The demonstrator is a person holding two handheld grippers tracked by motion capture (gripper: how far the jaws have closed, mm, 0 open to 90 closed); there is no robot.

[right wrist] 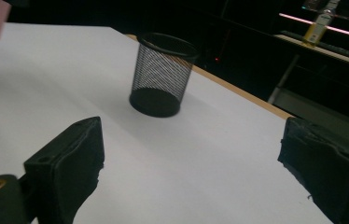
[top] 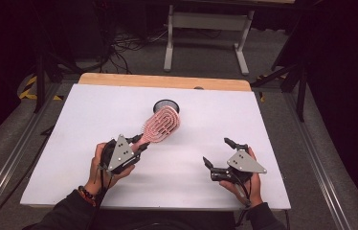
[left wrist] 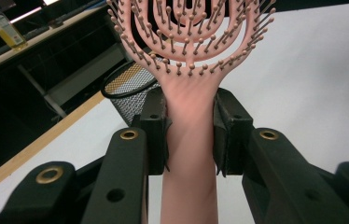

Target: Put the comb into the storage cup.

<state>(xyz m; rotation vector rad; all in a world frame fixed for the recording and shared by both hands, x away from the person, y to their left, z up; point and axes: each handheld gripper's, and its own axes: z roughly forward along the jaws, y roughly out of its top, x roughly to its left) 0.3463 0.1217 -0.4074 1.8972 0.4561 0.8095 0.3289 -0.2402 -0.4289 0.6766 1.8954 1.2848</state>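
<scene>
Near an empty mesh cup (right wrist: 162,74), left gripper (left wrist: 191,135) grips hairbrush (left wrist: 189,56); right gripper (right wrist: 191,163) fingers gape

Three cameras around one mesh cup (top: 166,106) on a white desk (top: 72,143).

The high view looks forward and down from the person's side, far enough back to take in the whole desk, the cup toward its far edge. The left gripper view sits low and close behind a pink hairbrush (left wrist: 189,93), the cup (left wrist: 128,91) just beyond it. The right gripper view looks low across bare desk (right wrist: 46,84) at the cup (right wrist: 161,74) from farther off. All three views share the cup.
</scene>
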